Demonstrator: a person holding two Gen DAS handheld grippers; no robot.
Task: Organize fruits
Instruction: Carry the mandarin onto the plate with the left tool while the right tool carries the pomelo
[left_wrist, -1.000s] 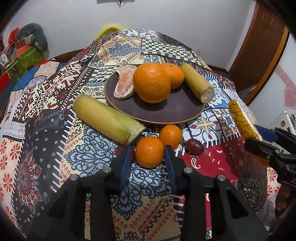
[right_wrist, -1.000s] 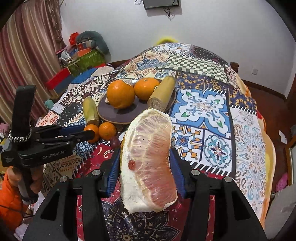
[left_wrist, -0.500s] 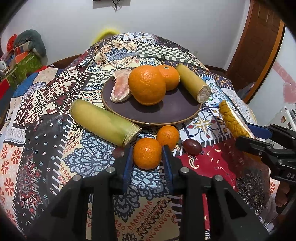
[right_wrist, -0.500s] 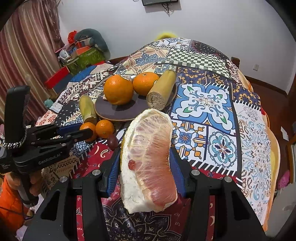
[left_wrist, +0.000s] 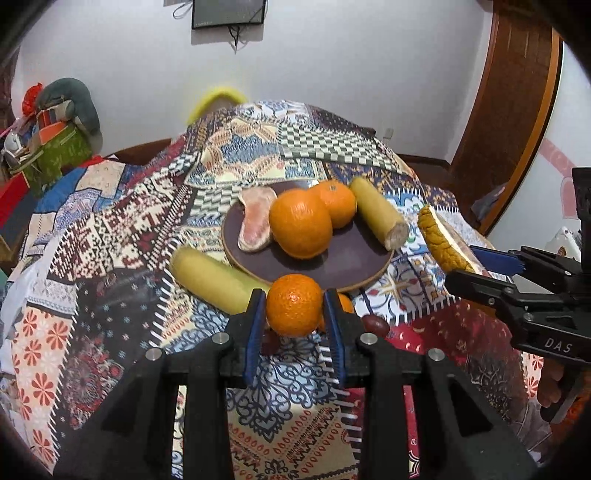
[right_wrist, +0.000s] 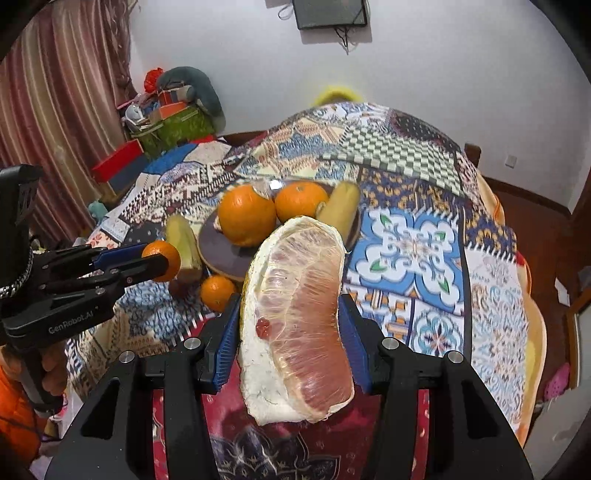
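A small orange is pinched up off the cloth. A big pink pomelo piece is held too. The plate has two oranges, a pomelo slice and a yellow stick.

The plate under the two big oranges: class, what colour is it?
The plate is dark purple-brown; it shows best in the left wrist view.

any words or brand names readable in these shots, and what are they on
"GenRobot.AI" on the side of the left gripper, seen from the right wrist view.
"DAS" on the body of the right gripper, seen from the left wrist view; cut off by the picture's edge.
Nothing else is readable.
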